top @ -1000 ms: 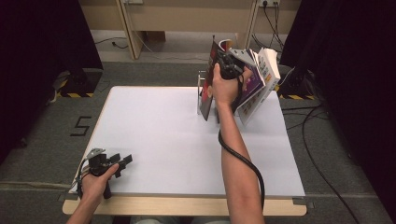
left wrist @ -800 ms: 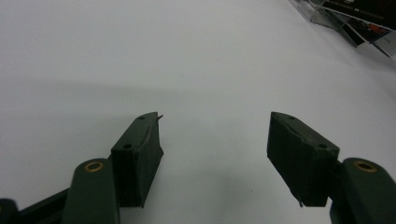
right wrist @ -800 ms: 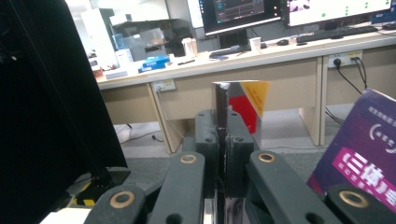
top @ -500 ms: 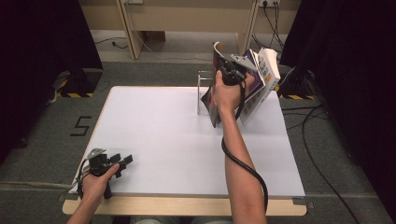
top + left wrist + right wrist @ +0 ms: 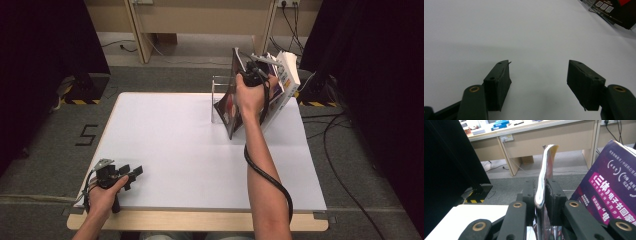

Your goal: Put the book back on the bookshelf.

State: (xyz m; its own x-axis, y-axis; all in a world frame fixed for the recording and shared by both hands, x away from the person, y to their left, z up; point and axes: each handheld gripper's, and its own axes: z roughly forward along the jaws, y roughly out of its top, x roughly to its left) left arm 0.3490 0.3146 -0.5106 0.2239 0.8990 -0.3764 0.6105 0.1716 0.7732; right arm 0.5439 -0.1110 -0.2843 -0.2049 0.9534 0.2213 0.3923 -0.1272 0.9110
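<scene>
A thin glossy magazine (image 5: 227, 107) stands on edge in a clear stand (image 5: 217, 95) at the table's far right. It leans toward the other books there. My right gripper (image 5: 252, 77) is at its top edge. In the right gripper view the magazine (image 5: 547, 162) runs up between the two black jaws of my right gripper (image 5: 540, 185). Those jaws have just been opening, and the pads now sit close beside the magazine without pressing on it. My left gripper (image 5: 132, 175) rests low at the table's near left corner. Its jaws are wide apart and nothing lies between them in the left gripper view (image 5: 539, 72).
A purple book (image 5: 614, 192) and a thick white book (image 5: 286, 82) lean in the stand just right of the magazine. The white table (image 5: 175, 135) stretches between the two hands. A cable trails down from the right gripper along the forearm.
The right hand has shifted the magazine's top slightly to the right, closer to the leaning books. The left hand has stayed where it was.
</scene>
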